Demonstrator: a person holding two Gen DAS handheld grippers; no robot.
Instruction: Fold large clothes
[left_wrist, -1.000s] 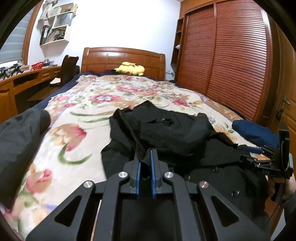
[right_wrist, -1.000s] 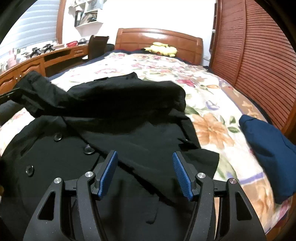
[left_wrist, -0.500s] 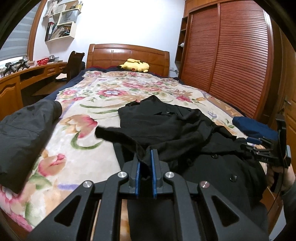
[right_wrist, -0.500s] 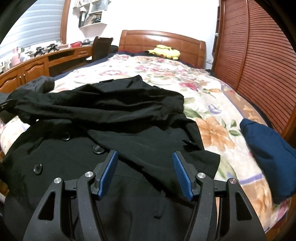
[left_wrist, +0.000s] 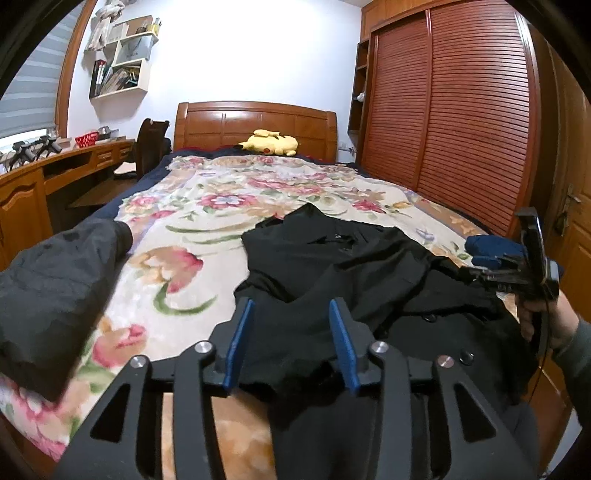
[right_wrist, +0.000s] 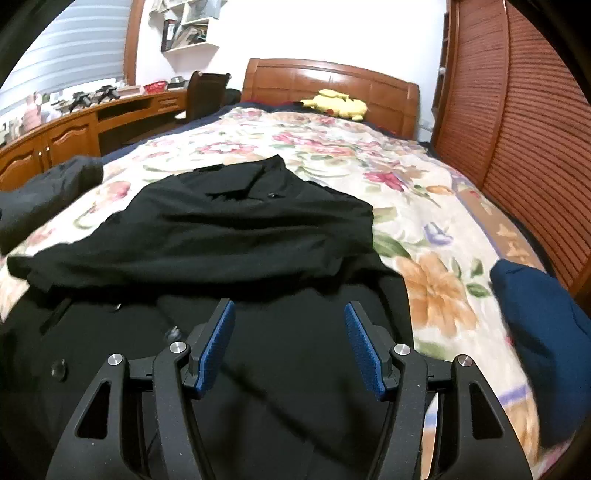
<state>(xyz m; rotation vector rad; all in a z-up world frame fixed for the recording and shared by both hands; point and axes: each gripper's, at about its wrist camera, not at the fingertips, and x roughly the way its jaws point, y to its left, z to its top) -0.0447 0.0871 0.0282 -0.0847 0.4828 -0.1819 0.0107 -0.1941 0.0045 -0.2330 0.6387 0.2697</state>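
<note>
A large black buttoned coat lies on the floral bedspread at the near end of the bed. One sleeve is folded across its chest. My left gripper hovers over the coat's left edge. Its jaws are opening, and the blue pads stand apart from the black cloth under them. My right gripper is open above the coat's button front with nothing between its pads. In the left wrist view a hand holds it at the coat's right side.
A dark grey garment lies at the bed's left edge and a folded navy garment at its right edge. A yellow plush toy sits by the headboard. A wooden desk runs along the left, and slatted wardrobe doors stand on the right.
My left gripper's jaws have parted and let go of the black sleeve, which now rests on the coat. The right gripper has drawn back a little, still open.
</note>
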